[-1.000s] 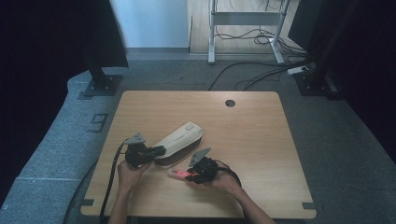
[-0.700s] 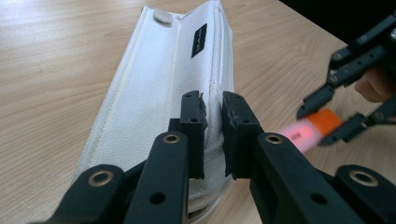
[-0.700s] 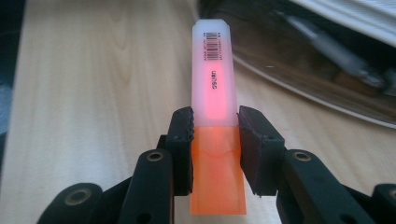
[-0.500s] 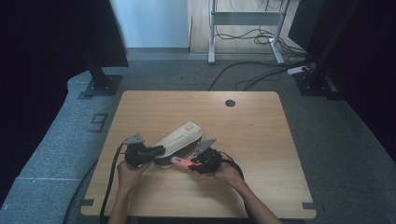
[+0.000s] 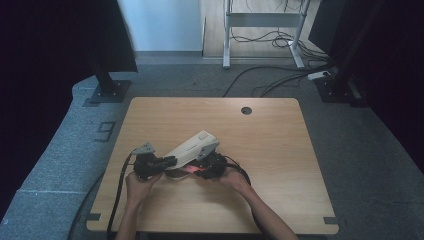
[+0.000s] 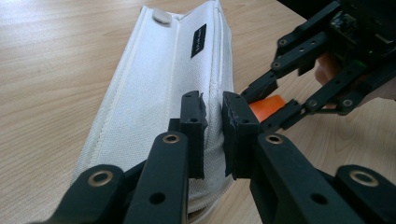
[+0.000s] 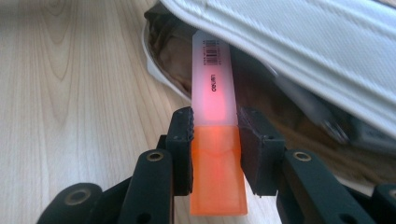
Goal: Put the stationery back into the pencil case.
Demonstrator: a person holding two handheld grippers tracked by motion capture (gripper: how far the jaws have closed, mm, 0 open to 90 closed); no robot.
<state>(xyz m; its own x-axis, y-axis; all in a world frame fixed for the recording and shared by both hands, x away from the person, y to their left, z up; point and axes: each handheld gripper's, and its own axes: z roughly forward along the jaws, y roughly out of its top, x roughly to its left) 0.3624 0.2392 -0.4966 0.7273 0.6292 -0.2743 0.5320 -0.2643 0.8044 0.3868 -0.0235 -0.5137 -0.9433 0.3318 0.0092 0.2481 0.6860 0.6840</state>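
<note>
My left gripper (image 6: 213, 135) pinches the white pencil case's (image 6: 163, 93) open edge. My right gripper (image 7: 215, 140) clamps an orange highlighter (image 7: 214, 126), its far end inside the case mouth.

Wide bare table (image 5: 280, 145) right of and beyond the white pouch (image 5: 192, 146). Crowded at the pouch's near end: left gripper (image 6: 212, 135) pinching its edge, right gripper (image 7: 215, 126) with orange highlighter (image 7: 214, 140) blocking the open mouth. Open floor all around.

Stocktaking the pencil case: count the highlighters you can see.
1: an orange highlighter in the right gripper, its tip inside the open white pencil case. More may lie hidden in the case's dark interior.
</note>
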